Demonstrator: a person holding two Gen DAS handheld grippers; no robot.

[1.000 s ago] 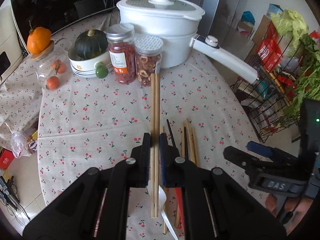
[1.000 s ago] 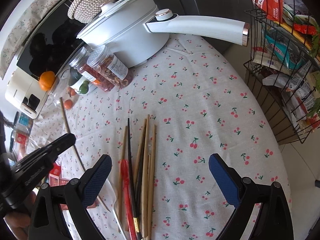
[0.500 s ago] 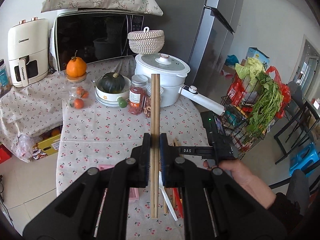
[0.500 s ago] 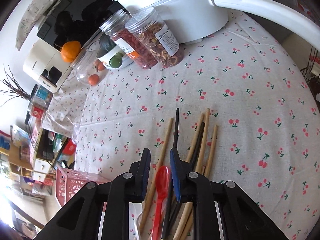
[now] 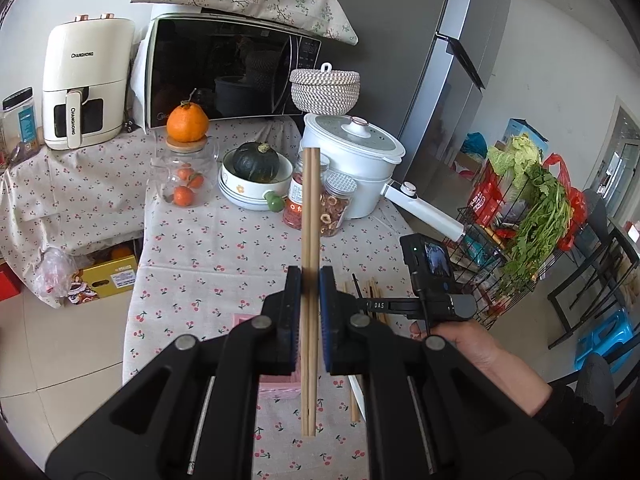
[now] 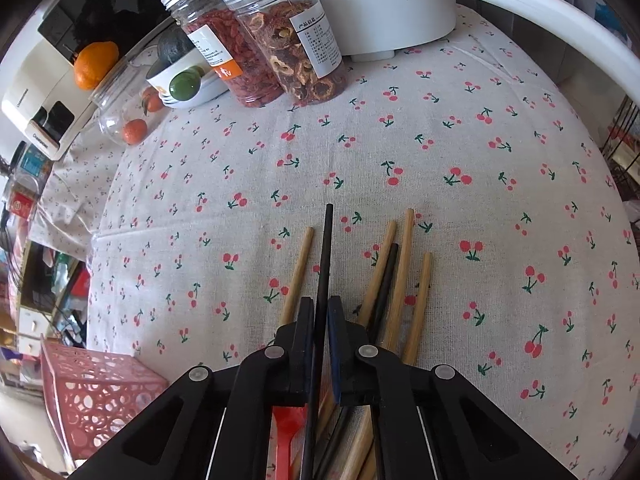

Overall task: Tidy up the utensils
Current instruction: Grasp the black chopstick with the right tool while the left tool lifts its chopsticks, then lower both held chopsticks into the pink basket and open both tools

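A grey fridge (image 5: 436,80) rises at the back, beside a microwave (image 5: 224,76) draped with a flowered cloth and a cream air fryer (image 5: 86,84) to its left. In front stands the table (image 5: 208,248) under a cherry-print cloth, and along its far edge sit a white pot (image 5: 352,168) with a long handle, a woven basket (image 5: 325,90) behind the pot, a bowl (image 5: 252,192) holding a dark green squash, a glass jar (image 5: 184,176) of small oranges with one orange on its lid, and two clear jars (image 6: 260,40) of dried red food. A wire rack (image 5: 516,240) of greens and packets stands to the right of the table. A pink basket (image 6: 92,388) with round holes sits near the table's near-left edge. On the cloth lies a loose bunch of chopsticks (image 6: 400,280), wooden and black, with a red spoon (image 6: 285,436) among them. The left gripper (image 5: 310,312) is clamped on a pair of wooden chopsticks (image 5: 310,216), held clear above the table and pointing away from the camera. The right gripper (image 6: 321,344), held by a hand (image 5: 472,344), has just been closing, and its jaws now pinch a single black chopstick (image 6: 326,256) whose far end reaches out over the cloth; whether it is lifted off the cloth cannot be told.
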